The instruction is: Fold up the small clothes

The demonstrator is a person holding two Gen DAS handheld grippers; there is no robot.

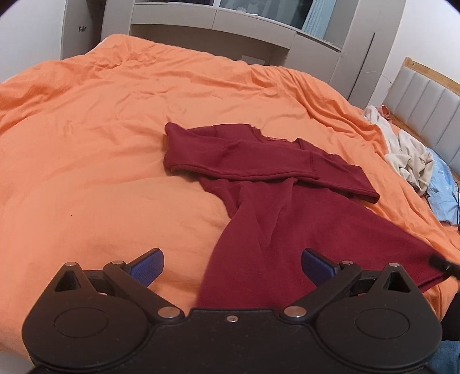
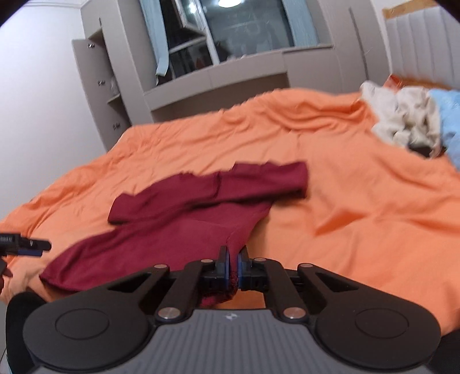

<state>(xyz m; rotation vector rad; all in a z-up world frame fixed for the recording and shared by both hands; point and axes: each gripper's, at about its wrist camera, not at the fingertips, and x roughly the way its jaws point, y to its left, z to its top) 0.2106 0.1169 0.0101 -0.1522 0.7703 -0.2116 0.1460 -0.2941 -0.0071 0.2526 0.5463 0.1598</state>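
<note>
Right now the dark red top [image 1: 258, 178] lies on the orange blanket [image 1: 86, 143]. The right gripper [image 2: 233, 259] pinches its near corner tight. The left gripper [image 1: 231, 263] hangs wide apart over its hem. Only the right view shows that pinch.

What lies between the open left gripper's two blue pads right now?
In the left wrist view, the left gripper stands open: bare orange duvet by one pad, the dark red garment by the other, neither pressed.

A grey shelving unit [image 2: 212, 77] frames a dark window [image 2: 247, 26] behind the orange bed [image 1: 86, 129].
</note>
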